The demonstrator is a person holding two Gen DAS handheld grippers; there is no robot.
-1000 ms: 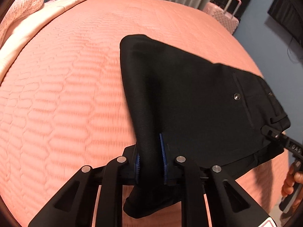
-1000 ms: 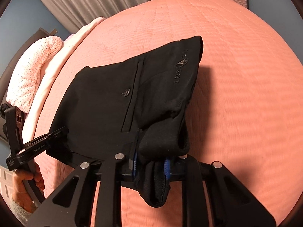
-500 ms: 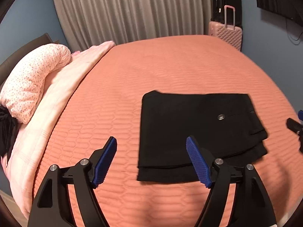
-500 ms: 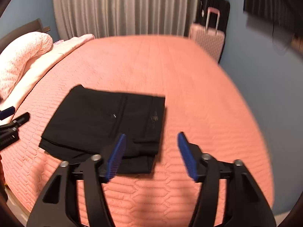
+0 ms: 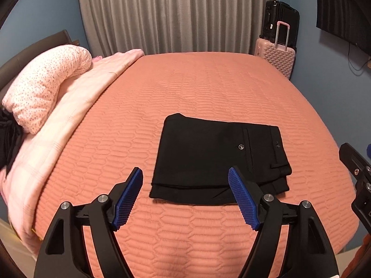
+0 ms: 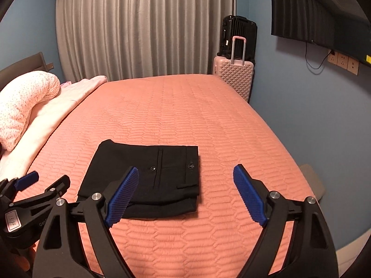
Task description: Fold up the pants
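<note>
The black pants [image 5: 220, 157] lie folded into a flat rectangle on the orange quilted bed [image 5: 208, 88], back pocket and button facing up. My left gripper [image 5: 185, 171] hovers above their near edge, open, with nothing between its blue pads [image 5: 127, 199]. In the right wrist view the pants [image 6: 148, 176] sit low and left of centre. My right gripper [image 6: 186, 168] hangs above the pants' right end; its jaws are opening and hold nothing. The left gripper [image 6: 46, 179] shows at that view's left edge.
A spotted pink pillow [image 5: 46, 88] and a pale pink blanket [image 5: 69, 120] run along the bed's left side. A pink suitcase [image 6: 234, 78] and a black one [image 6: 238, 34] stand at the far right corner. A dark screen [image 6: 320, 16] hangs on the blue wall.
Both grippers let go of the pants, opened and rose back away from the bed. The pants, held by their near edge a second ago, now lie flat and folded.
</note>
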